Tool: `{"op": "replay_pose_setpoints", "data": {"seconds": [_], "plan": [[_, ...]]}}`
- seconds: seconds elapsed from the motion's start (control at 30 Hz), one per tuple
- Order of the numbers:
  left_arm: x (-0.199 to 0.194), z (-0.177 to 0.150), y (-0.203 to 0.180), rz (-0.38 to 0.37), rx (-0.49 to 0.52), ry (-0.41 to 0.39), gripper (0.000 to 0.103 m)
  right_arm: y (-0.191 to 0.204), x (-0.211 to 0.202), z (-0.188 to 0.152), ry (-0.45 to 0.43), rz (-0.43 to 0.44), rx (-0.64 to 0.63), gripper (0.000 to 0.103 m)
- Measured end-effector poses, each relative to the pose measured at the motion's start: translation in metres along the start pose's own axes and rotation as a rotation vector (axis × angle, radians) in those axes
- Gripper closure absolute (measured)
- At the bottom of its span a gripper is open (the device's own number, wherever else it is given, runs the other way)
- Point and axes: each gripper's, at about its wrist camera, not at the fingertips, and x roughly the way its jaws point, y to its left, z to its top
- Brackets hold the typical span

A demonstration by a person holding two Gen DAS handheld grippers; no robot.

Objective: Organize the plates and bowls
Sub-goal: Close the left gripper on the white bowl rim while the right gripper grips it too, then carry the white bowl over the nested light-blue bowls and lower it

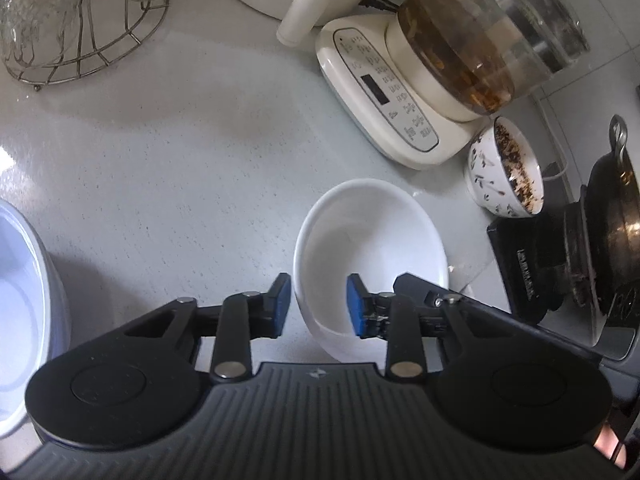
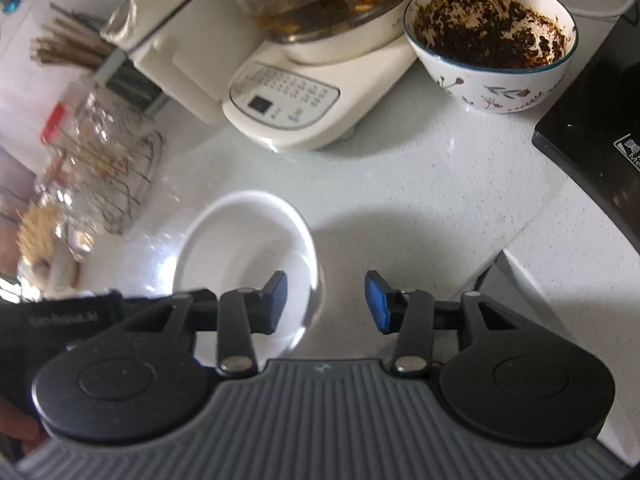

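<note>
**Left wrist: rim of white bowl sits between both pairs of jaws**

Left wrist view: my left gripper straddles the near-left rim of the bowl, one pad outside, one inside, not yet pinching. Right gripper straddles the opposite rim, spread (gap visible at both pads). Bowl rests on the counter. Open room left; cooker behind, stove to the right.

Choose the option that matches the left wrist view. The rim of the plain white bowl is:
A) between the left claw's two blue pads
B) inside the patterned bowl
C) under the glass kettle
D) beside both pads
A: the white bowl's rim runs between the left claw's blue pads.
</note>
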Motion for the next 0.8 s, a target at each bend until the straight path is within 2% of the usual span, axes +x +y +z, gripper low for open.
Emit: {"op": "replay_pose_setpoints", "data": {"seconds": [0.07,0.17,0.27,0.33,0.57,0.8], "plan": [[0.002,0.0,-0.002,0.006,0.018,0.002,0.082,0.001,0.002,-0.002,0.011,0.006,-0.004,0.068],[0.004,0.001,-0.003,0.02,0.035,-0.008,0.09,0.001,0.001,-0.003,0.003,-0.002,-0.01,0.074],[0.002,0.0,-0.003,0.003,0.036,-0.018,0.092,0.0,0.0,-0.006,0.004,0.007,-0.011,0.085],[0.001,-0.002,-0.005,0.005,0.052,-0.022,0.093,0.001,-0.003,-0.008,-0.002,0.003,-0.02,0.088],[-0.01,-0.004,-0.007,-0.026,0.067,-0.04,0.093,0.005,-0.017,-0.013,-0.045,0.004,-0.02,0.088],[-0.043,-0.007,-0.002,-0.055,0.087,-0.065,0.093,0.023,-0.045,-0.022,-0.102,0.024,0.001,0.087]]}}
